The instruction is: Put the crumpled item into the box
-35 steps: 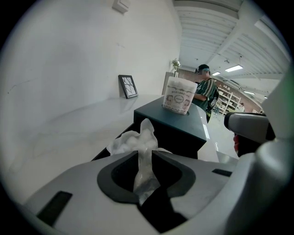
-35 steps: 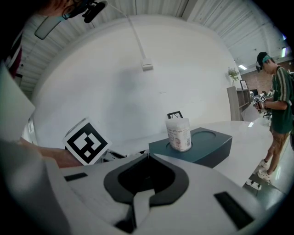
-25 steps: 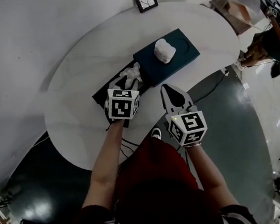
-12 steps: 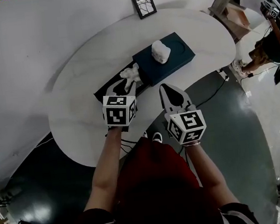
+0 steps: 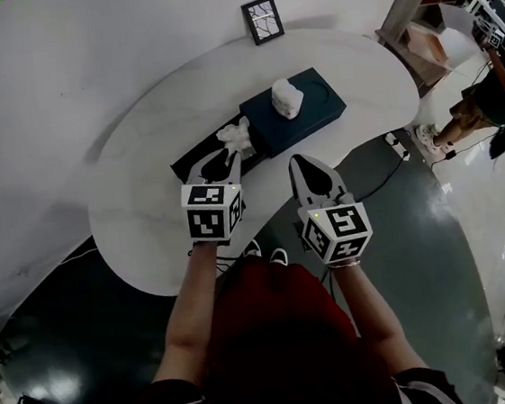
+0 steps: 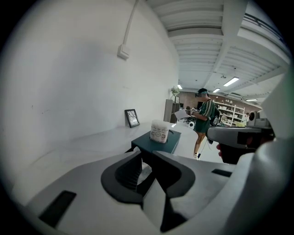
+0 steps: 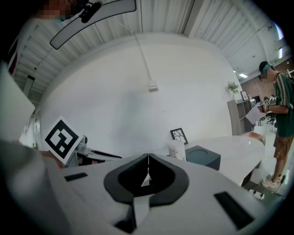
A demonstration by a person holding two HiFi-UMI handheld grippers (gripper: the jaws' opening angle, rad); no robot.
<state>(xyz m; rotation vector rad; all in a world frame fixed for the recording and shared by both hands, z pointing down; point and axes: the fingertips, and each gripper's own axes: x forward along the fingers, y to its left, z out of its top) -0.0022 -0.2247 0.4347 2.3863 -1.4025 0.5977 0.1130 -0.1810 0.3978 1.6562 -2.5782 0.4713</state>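
Observation:
A white crumpled item (image 5: 236,137) lies on a black flat mat (image 5: 192,164), right beside the dark teal box (image 5: 308,113). A white patterned cup-like thing (image 5: 288,97) stands on the box's top. My left gripper (image 5: 227,160) points at the crumpled item with its tips just short of it. Its jaws are closing, and the left gripper view shows a narrow gap at the left gripper (image 6: 147,155), with the box (image 6: 158,143) straight ahead. I cannot tell whether the pads touch the item. My right gripper (image 5: 310,170) hovers shut and empty over the table's near edge; the right gripper (image 7: 148,158) shows its tips together.
A small framed picture (image 5: 263,19) stands at the far edge of the curved white table (image 5: 145,209). A person (image 5: 487,97) stands on the floor to the right. A black cable (image 5: 384,162) runs off the table's near right side.
My left gripper's marker cube has drawn back towards the table's near edge, so more of its fingers show. The right gripper has hardly moved.

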